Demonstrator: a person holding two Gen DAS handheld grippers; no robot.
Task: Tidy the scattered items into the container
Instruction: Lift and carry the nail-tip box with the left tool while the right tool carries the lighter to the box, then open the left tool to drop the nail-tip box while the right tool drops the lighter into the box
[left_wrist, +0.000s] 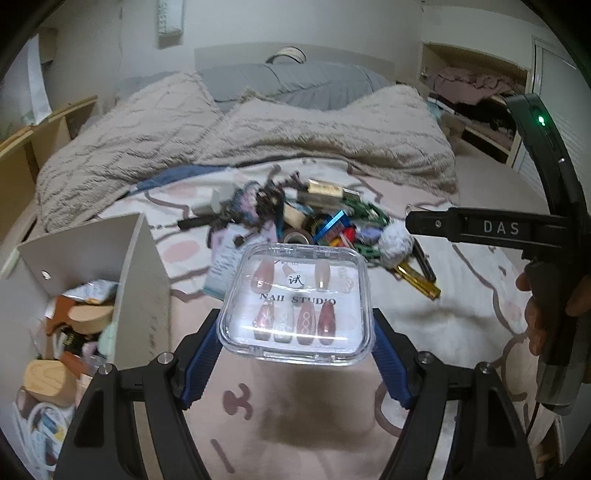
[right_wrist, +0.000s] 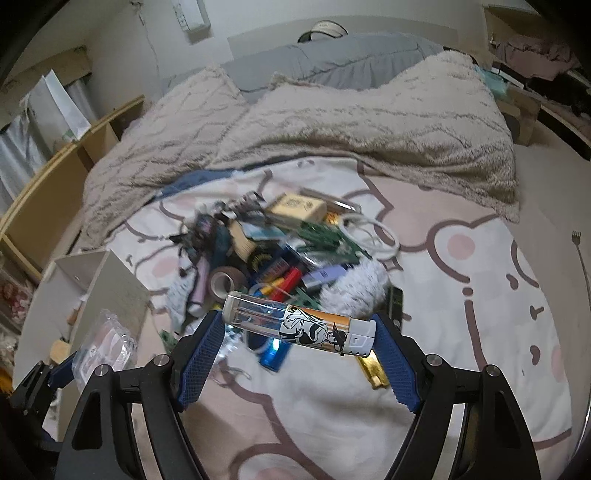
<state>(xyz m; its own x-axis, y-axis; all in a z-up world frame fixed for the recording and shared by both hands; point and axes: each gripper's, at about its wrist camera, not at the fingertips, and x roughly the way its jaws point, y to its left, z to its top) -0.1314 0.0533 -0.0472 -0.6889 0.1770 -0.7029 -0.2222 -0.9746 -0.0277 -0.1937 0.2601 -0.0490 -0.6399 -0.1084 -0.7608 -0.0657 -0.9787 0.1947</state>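
My left gripper (left_wrist: 297, 325) is shut on a clear square case of press-on nails (left_wrist: 295, 302), lifted above the bedsheet. My right gripper (right_wrist: 299, 328) is shut on a long lighter (right_wrist: 299, 325) with a clear end and a cartoon print, held crosswise by its two ends. The pile of scattered items (left_wrist: 303, 221) lies on the sheet beyond both grippers, also in the right wrist view as the pile (right_wrist: 280, 251). The grey container (left_wrist: 122, 280) stands to the left with several things in it; the container (right_wrist: 103, 284) sits at the lower left in the right wrist view.
A fluffy beige blanket (left_wrist: 258, 140) is bunched across the bed behind the pile. A white furry pompom (right_wrist: 354, 291) and a gold bar-shaped item (right_wrist: 373, 369) lie near the right gripper. A thin fork-like tool (right_wrist: 580, 254) rests at the far right. Wooden shelves (left_wrist: 22, 158) line the left side.
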